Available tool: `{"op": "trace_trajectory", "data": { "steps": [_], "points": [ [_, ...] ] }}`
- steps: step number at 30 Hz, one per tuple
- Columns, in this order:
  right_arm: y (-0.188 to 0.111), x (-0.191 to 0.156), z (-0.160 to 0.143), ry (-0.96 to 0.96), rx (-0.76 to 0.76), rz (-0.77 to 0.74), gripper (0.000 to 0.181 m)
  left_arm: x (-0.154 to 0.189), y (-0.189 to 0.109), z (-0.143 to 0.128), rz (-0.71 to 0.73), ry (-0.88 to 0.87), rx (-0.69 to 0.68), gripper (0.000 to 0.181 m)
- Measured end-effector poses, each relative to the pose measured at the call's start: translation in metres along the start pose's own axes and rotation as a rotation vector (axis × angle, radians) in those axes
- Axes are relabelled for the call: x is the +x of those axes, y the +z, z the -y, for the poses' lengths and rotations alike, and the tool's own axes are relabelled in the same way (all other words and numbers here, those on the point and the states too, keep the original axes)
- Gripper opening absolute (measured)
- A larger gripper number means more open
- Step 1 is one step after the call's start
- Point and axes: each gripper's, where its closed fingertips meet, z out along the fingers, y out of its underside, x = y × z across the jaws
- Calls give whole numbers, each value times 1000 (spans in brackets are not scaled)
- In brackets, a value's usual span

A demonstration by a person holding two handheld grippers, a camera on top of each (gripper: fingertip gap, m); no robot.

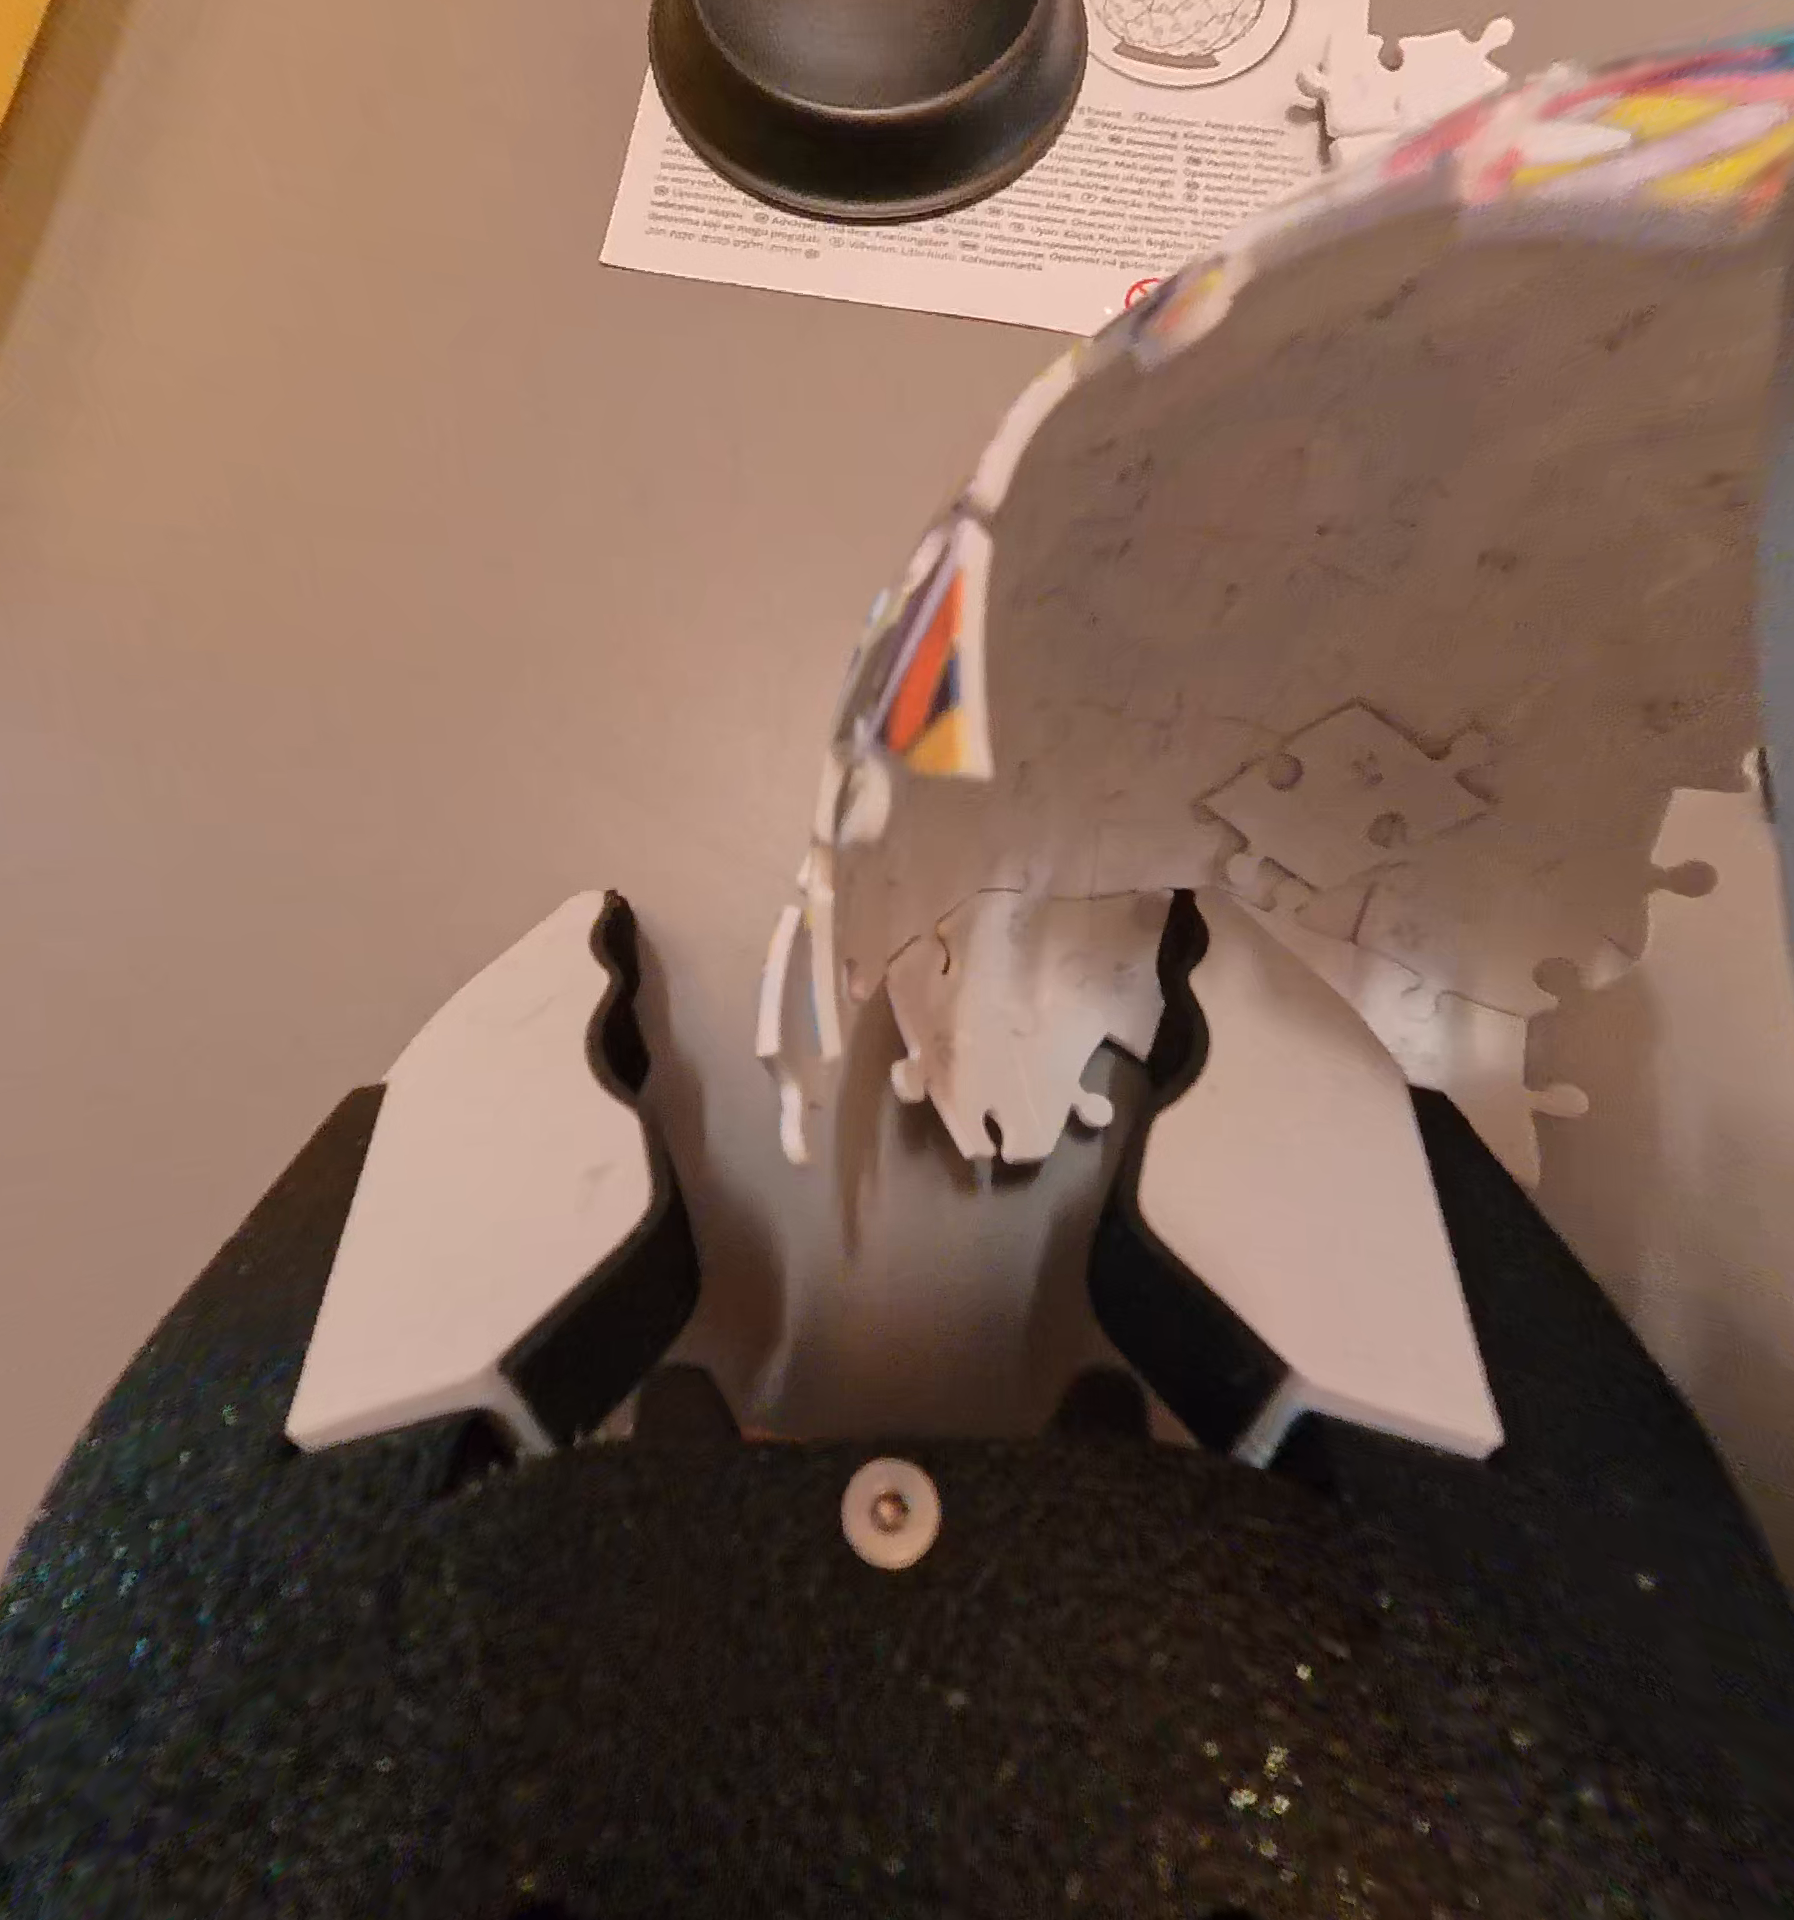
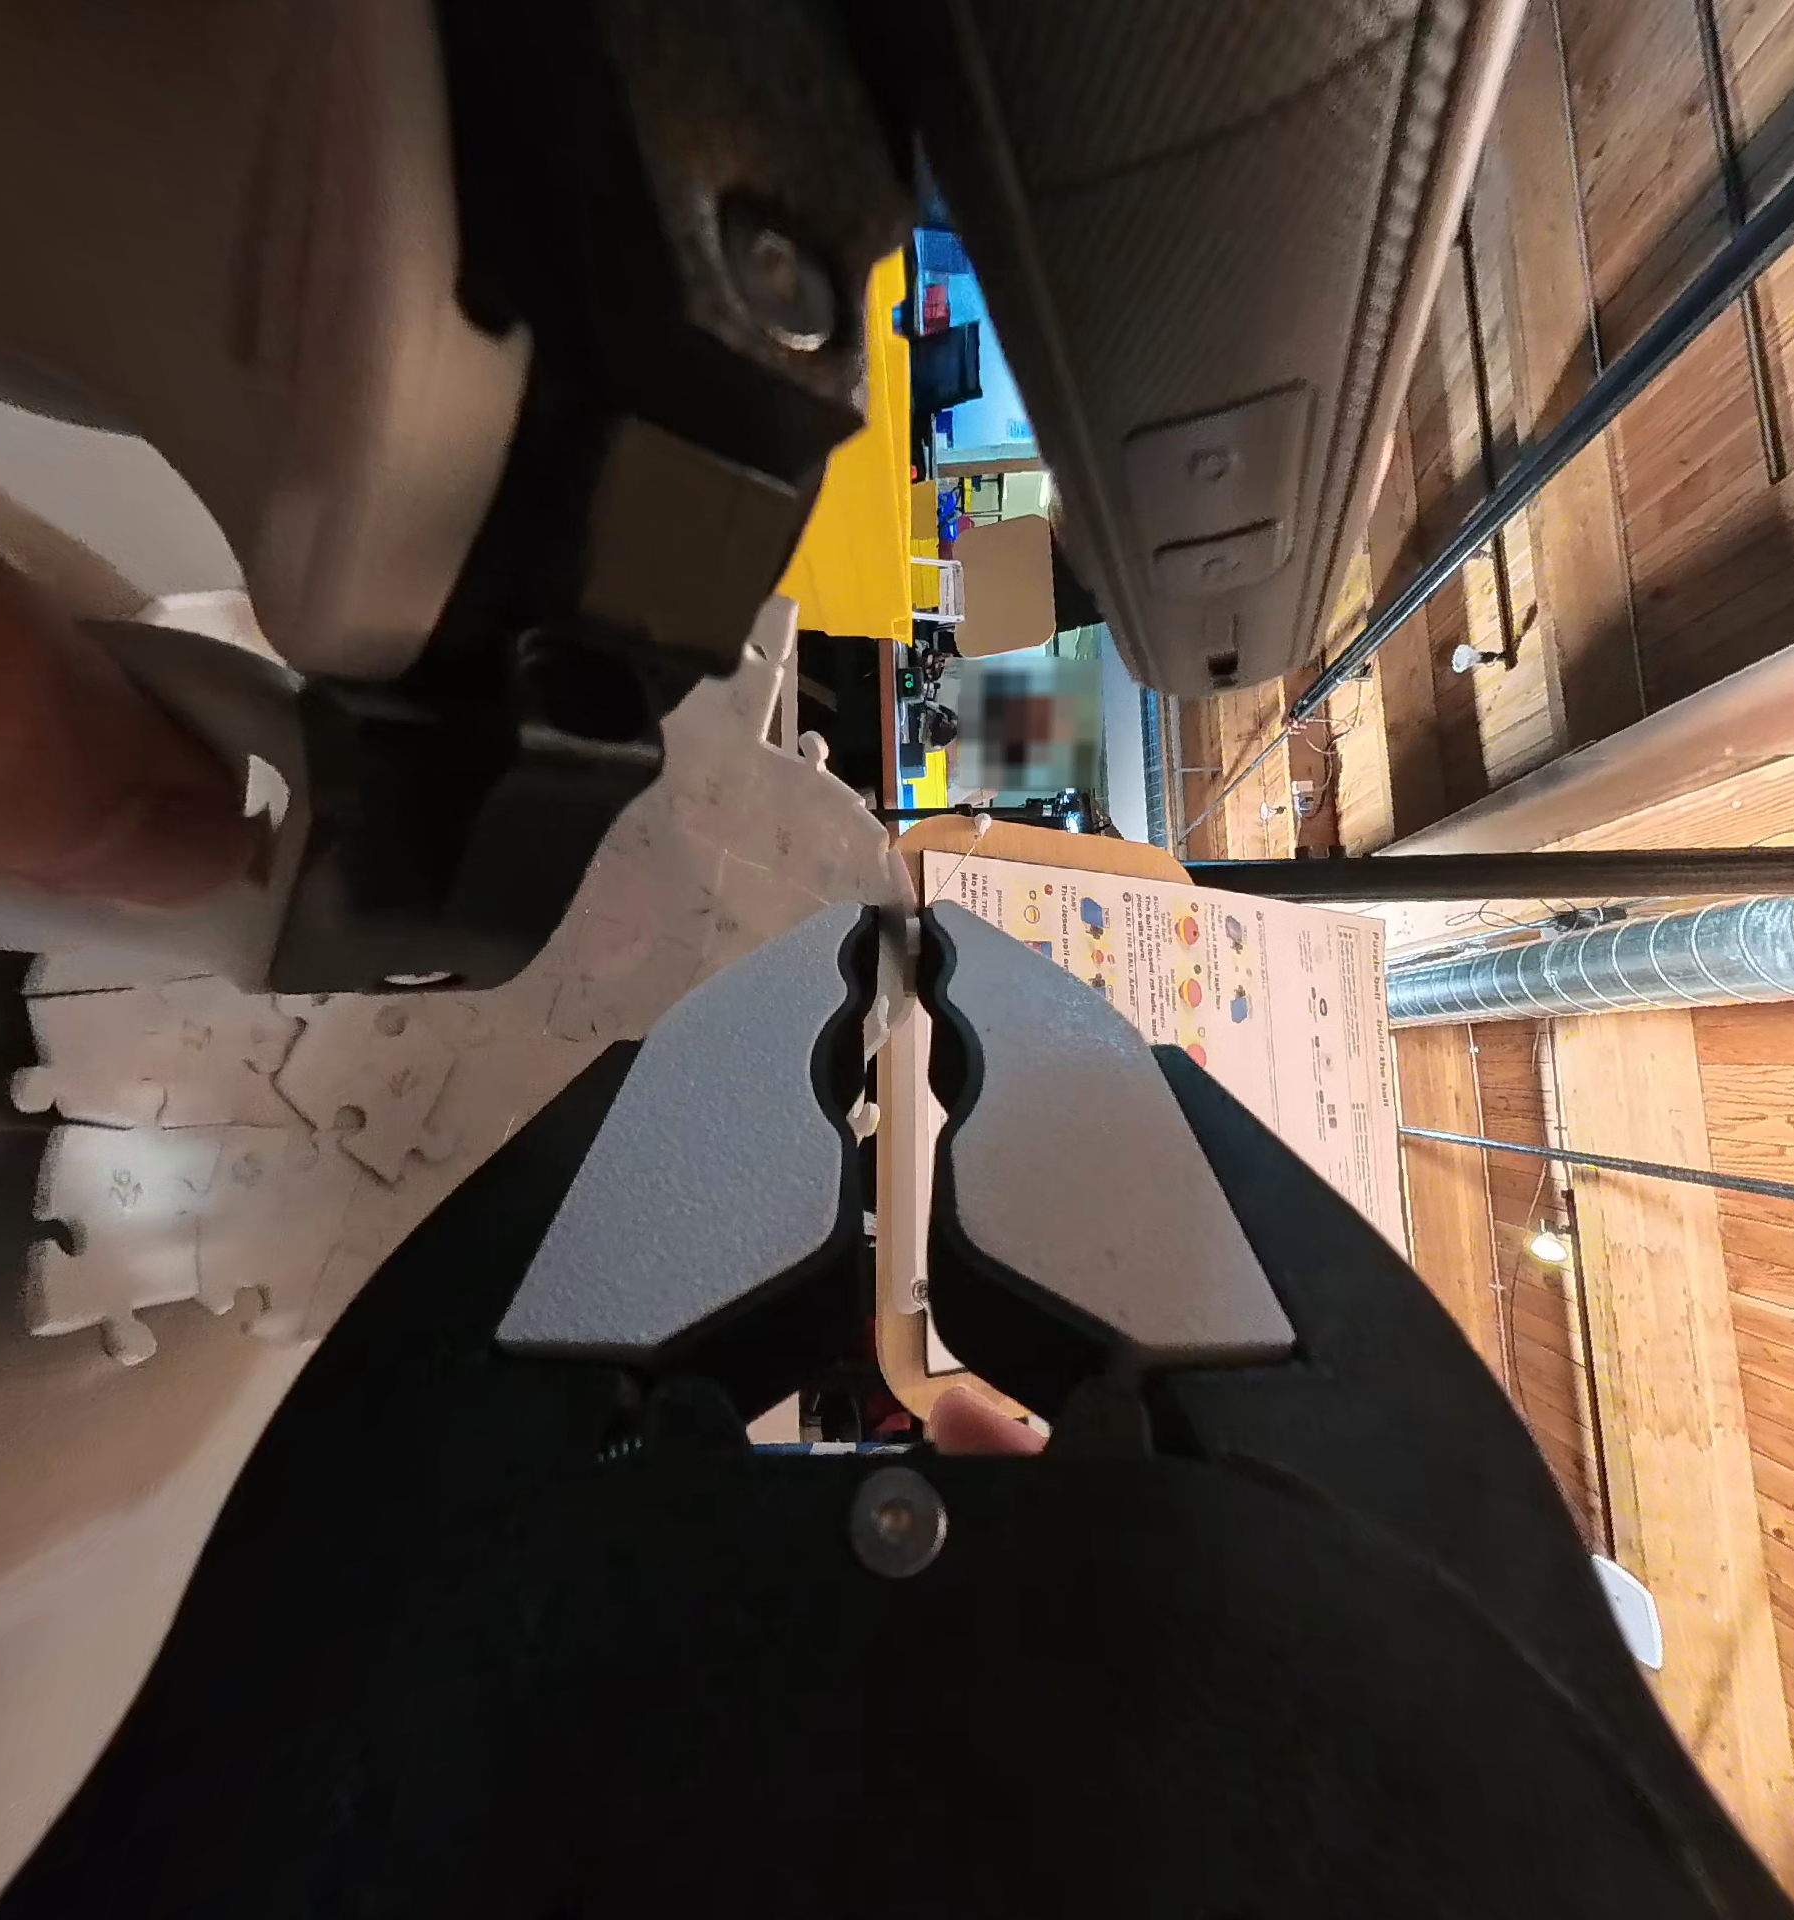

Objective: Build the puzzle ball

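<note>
The half-built puzzle ball (image 1: 1288,571) is a curved shell, white inside and brightly coloured outside, held tilted above the grey table. My left gripper (image 1: 898,914) is open. The shell's jagged lower edge hangs between its fingers, close to the right finger (image 1: 1277,1143). In the right wrist view my right gripper (image 2: 898,925) is shut on the rim of the shell (image 2: 249,1091). The left gripper (image 2: 457,727) shows there close up at the upper left, over the shell's white inside.
A black round stand (image 1: 862,114) sits on a printed leaflet (image 1: 768,249) at the table's far side. Loose white pieces (image 1: 1412,62) lie to its right. A board with a printed sheet (image 2: 1288,1039) stands beyond my right gripper. Tip to tip, the grippers are about 12 cm apart.
</note>
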Motion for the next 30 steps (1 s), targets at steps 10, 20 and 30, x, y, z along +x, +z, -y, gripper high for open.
{"op": "trace_trajectory", "data": {
  "steps": [10,20,30],
  "points": [
    [1,1,3,-20,0,-5,7,-12,-11,2,-27,-85,55,84],
    [5,0,5,-43,1,10,6,-9,-1,4,43,11,26,93],
    [9,1,7,-31,23,30,6,-4,0,5,-32,-29,29,76]
  ]
}}
